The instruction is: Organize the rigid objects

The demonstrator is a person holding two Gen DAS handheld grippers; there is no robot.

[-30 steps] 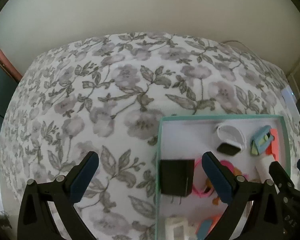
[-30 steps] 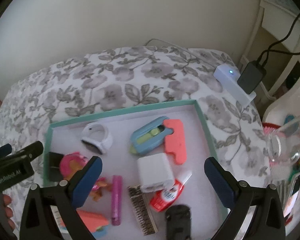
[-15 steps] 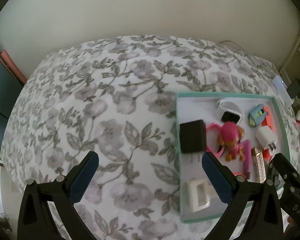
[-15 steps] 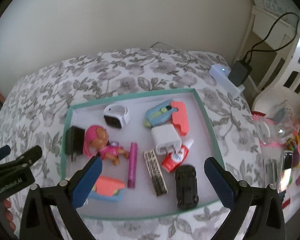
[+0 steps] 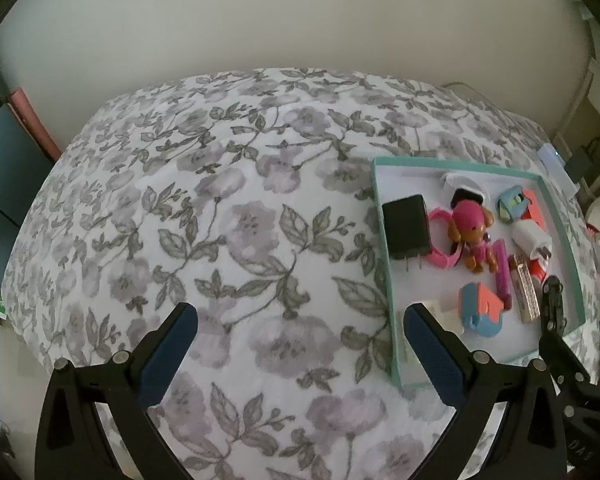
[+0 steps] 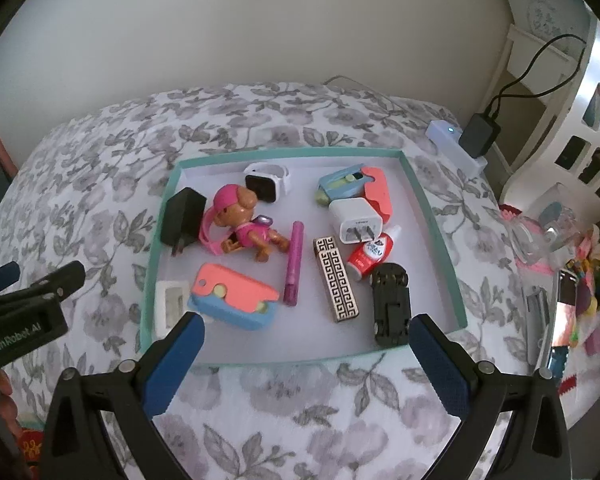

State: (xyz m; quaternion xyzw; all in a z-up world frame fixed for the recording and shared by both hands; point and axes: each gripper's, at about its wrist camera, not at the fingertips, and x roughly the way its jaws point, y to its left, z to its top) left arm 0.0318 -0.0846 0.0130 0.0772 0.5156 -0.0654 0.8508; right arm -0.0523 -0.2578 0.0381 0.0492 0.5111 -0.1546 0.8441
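Note:
A teal-rimmed tray lies on the floral bedspread and holds several small objects. Among them are a black charger, a pink toy dog, a white charger, a black toy car, a patterned bar and a pink tube. My right gripper stands open above the tray's near edge, holding nothing. My left gripper is open over bare bedspread, left of the tray.
The floral bedspread stretches wide to the left. A white device with a black plug sits at the bed's far right corner. Clutter and a white rack crowd the right side. A wall runs behind.
Both grippers have pulled back and up from the tray, so the whole tray now shows in the right wrist view. Both stay open. The objects in the tray have not moved.

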